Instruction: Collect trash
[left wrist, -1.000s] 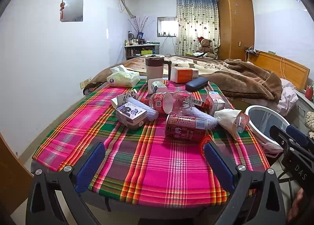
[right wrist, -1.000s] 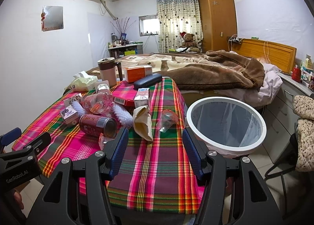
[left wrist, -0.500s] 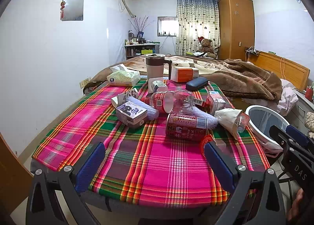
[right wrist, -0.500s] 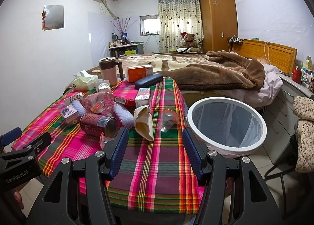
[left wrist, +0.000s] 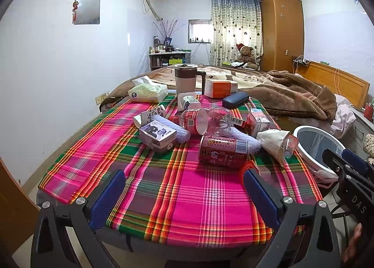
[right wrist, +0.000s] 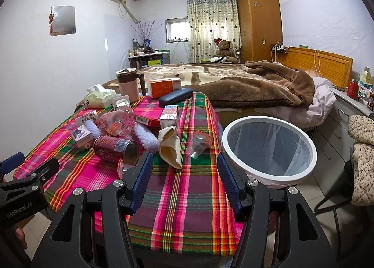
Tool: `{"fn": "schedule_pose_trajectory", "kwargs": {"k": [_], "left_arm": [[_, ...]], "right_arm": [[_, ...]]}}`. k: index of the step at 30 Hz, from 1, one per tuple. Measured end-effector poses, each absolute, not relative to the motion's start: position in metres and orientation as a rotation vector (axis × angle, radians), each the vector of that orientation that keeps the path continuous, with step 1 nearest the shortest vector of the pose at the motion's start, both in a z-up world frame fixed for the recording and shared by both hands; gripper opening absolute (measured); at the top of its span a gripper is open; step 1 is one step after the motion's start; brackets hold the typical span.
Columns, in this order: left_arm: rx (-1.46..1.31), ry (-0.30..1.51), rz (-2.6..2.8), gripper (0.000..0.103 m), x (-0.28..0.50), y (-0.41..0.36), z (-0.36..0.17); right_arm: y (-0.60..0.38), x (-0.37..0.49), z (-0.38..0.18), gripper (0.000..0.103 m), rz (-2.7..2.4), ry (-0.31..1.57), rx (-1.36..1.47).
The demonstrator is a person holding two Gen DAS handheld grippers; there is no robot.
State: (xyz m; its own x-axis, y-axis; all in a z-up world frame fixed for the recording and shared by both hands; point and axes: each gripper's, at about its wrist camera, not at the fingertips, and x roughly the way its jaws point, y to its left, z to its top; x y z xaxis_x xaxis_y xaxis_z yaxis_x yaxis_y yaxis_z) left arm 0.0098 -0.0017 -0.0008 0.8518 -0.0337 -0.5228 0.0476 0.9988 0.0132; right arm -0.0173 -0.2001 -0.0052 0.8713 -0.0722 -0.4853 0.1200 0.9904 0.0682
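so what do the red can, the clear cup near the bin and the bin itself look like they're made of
Red can: probably metal, since its end is dull silver with a rolled rim, under a glossy printed label.
Clear cup: thin transparent plastic, as the plaid cloth shows through it and it looks slightly crumpled.
Bin: smooth white rim, likely plastic, lined with a translucent bag that wrinkles inside.

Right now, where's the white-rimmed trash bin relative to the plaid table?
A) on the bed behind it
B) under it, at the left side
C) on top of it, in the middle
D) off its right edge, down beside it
D: the trash bin sits below the plaid table past its right edge, its rim lower than the tabletop, with the bed behind.
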Motion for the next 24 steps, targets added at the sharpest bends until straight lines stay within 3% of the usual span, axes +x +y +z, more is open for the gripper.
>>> {"fn": "schedule_pose_trajectory", "kwargs": {"k": [24], "left_arm": [[-0.001,0.574,-0.029,0.102,0.030,0.019,-0.006]], "right_arm": [[-0.211,-0.004,-0.009,0.059,-0.119,0.518,0.108]]}}
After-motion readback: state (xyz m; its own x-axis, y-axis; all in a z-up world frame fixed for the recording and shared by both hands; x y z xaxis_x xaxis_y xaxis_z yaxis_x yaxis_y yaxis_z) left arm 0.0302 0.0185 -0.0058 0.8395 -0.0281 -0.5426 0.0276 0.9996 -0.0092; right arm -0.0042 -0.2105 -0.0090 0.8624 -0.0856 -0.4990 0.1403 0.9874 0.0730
